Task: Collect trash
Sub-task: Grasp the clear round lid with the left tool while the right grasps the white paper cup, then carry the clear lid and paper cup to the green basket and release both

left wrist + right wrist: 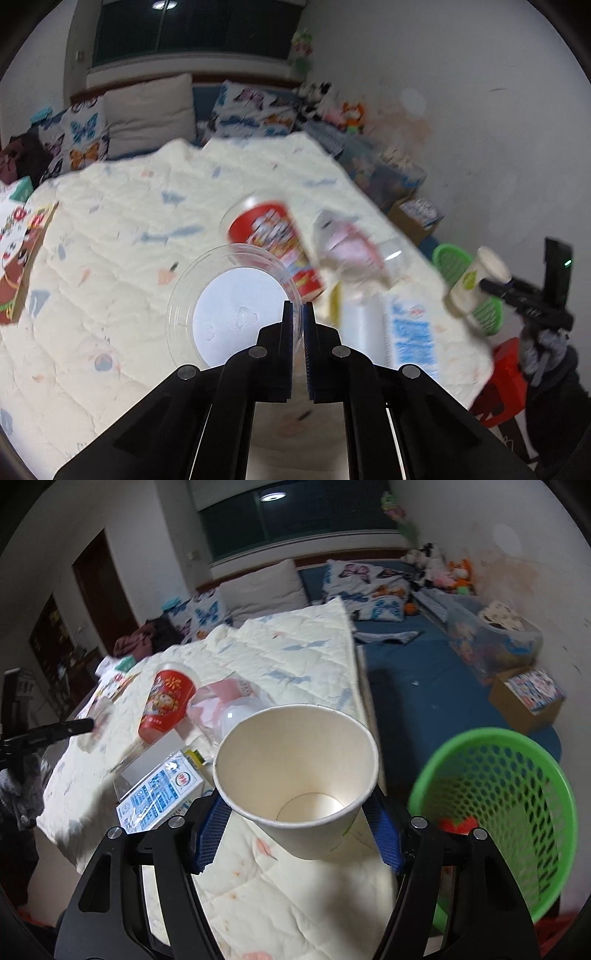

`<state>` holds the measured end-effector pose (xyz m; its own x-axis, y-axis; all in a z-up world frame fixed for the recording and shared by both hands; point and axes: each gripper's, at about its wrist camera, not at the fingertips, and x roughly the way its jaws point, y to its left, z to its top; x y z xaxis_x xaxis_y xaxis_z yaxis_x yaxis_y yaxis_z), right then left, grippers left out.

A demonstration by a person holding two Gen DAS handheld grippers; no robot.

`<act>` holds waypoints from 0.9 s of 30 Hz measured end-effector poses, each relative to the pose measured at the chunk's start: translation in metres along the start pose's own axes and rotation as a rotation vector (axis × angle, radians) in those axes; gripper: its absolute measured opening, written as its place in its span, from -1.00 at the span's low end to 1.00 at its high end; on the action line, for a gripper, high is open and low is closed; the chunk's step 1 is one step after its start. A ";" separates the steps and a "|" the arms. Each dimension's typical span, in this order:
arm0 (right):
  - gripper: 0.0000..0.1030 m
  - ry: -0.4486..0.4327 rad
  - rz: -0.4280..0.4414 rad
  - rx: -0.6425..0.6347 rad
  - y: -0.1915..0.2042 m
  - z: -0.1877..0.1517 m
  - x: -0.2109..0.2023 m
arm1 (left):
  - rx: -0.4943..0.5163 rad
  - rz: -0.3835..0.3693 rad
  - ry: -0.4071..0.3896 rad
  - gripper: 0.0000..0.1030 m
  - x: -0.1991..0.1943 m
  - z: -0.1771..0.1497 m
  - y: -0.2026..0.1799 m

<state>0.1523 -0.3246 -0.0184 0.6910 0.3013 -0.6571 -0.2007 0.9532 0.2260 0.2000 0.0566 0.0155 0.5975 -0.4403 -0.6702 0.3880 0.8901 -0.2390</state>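
Left wrist view: at the lower middle the left tongs (298,314) are pressed together on the rim of a round clear plastic lid (231,308), which they hold above the cream quilted bed cover (122,229). To its right lie a red printed plastic cup (275,245), a clear plastic cup with pink print (351,251) and a blue-and-white milk carton (410,332), all blurred. At the far right of the frame the right tongs carry a white paper cup (476,282) in front of the green basket.

Right wrist view: the red cup, the pink cup and the carton are in the left half, on the bed cover. In the lower middle the right tongs (297,829) stand about half wide and grip the white paper cup (297,775) by its sides; the cup is empty inside. At the right is a green plastic mesh basket (517,775), and through its holes I see something red-orange low down; I cannot tell whether that is in the basket or behind it.

I judge the task is near its beginning: two pieces are picked up, none of the visible trash is clearly in the basket, and three pieces remain on the bed.
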 end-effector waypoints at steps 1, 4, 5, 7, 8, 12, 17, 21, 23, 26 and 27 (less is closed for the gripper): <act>0.33 -0.006 -0.010 0.012 -0.003 -0.002 -0.005 | 0.009 -0.020 -0.009 -0.89 -0.004 0.004 -0.007; 0.33 -0.011 -0.047 0.037 -0.014 -0.008 -0.017 | 0.043 -0.062 -0.025 -0.89 -0.007 0.014 -0.026; 0.33 -0.012 -0.061 0.046 -0.019 -0.010 -0.021 | 0.058 -0.077 -0.030 -0.89 -0.006 0.019 -0.035; 0.33 -0.011 -0.094 0.060 -0.030 -0.014 -0.027 | 0.078 -0.122 -0.033 -0.89 -0.002 0.025 -0.052; 0.33 -0.011 -0.114 0.065 -0.035 -0.016 -0.030 | 0.086 -0.138 -0.033 -0.89 0.000 0.028 -0.060; 0.33 -0.007 -0.189 0.101 -0.062 -0.023 -0.039 | 0.130 -0.206 -0.020 -0.89 0.017 0.039 -0.097; 0.33 0.014 -0.269 0.151 -0.095 -0.036 -0.041 | 0.165 -0.291 0.025 -0.89 0.050 0.052 -0.150; 0.33 0.043 -0.325 0.190 -0.121 -0.046 -0.032 | 0.199 -0.318 0.061 -0.89 0.076 0.058 -0.186; 0.34 0.058 -0.333 0.228 -0.136 -0.052 -0.027 | 0.210 -0.329 0.078 -0.89 0.086 0.061 -0.200; 0.35 0.075 -0.353 0.262 -0.153 -0.060 -0.021 | 0.233 -0.339 0.100 -0.89 0.102 0.065 -0.222; 0.35 0.077 -0.359 0.267 -0.156 -0.061 -0.020 | 0.240 -0.342 0.110 -0.89 0.108 0.066 -0.230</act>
<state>0.1278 -0.4781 -0.0848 0.6284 -0.0372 -0.7770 0.2355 0.9611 0.1445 0.2218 -0.2033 0.0443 0.3329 -0.6785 -0.6549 0.7104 0.6371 -0.2990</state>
